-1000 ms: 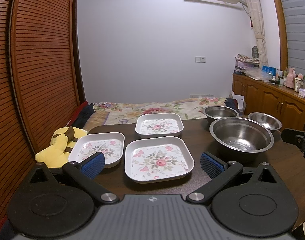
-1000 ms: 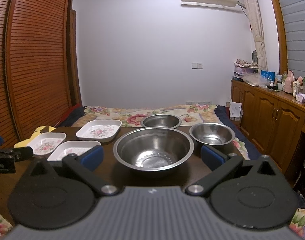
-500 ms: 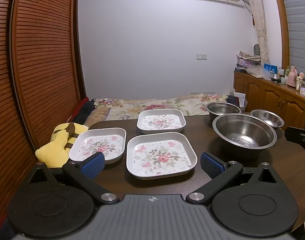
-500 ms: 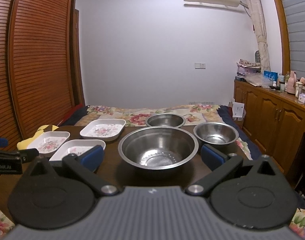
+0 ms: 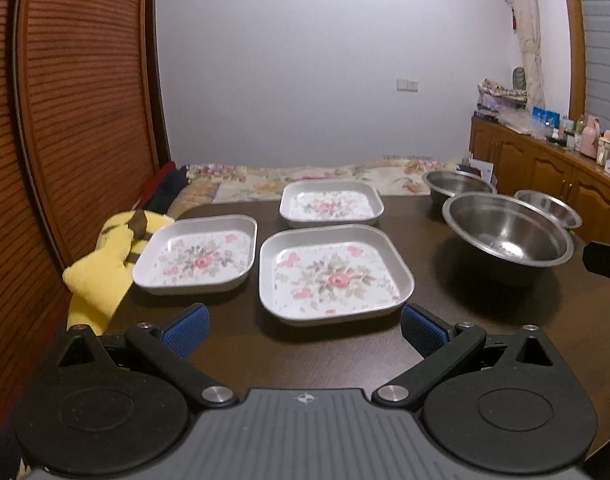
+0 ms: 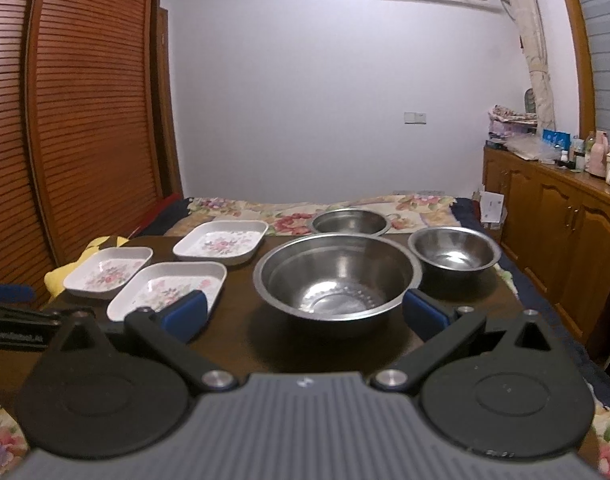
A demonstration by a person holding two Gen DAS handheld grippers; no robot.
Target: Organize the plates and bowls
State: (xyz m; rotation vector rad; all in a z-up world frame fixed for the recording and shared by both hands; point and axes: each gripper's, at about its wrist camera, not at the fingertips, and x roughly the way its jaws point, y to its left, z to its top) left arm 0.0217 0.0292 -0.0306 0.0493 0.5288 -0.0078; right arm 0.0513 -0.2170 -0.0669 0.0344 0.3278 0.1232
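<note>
Left gripper (image 5: 303, 330) spread wide, empty, above dark table (image 5: 485, 332). Three floral square plates: nearest (image 5: 333, 276), left (image 5: 197, 256), far (image 5: 331, 208). Three steel bowls right: large (image 5: 507, 236), two smaller behind. Yellow plush (image 5: 101, 264) at table's left edge.

Left gripper (image 5: 303, 328): jaws spread wide, nothing between them. Blue pads (image 5: 185, 330) face inward, level with each other. Black linkage arms angle outward in V from grey body. Body held low, fingers pointing forward, roughly level.

Right gripper (image 6: 305, 314): jaws spread wide, nothing held. Blue pads (image 6: 423, 314) face inward, level. Linkage arms in same V form. Body low, pointing forward.

Grippers side by side, apart: left gripper's black finger and blue pad show at left edge of right wrist view.
</note>
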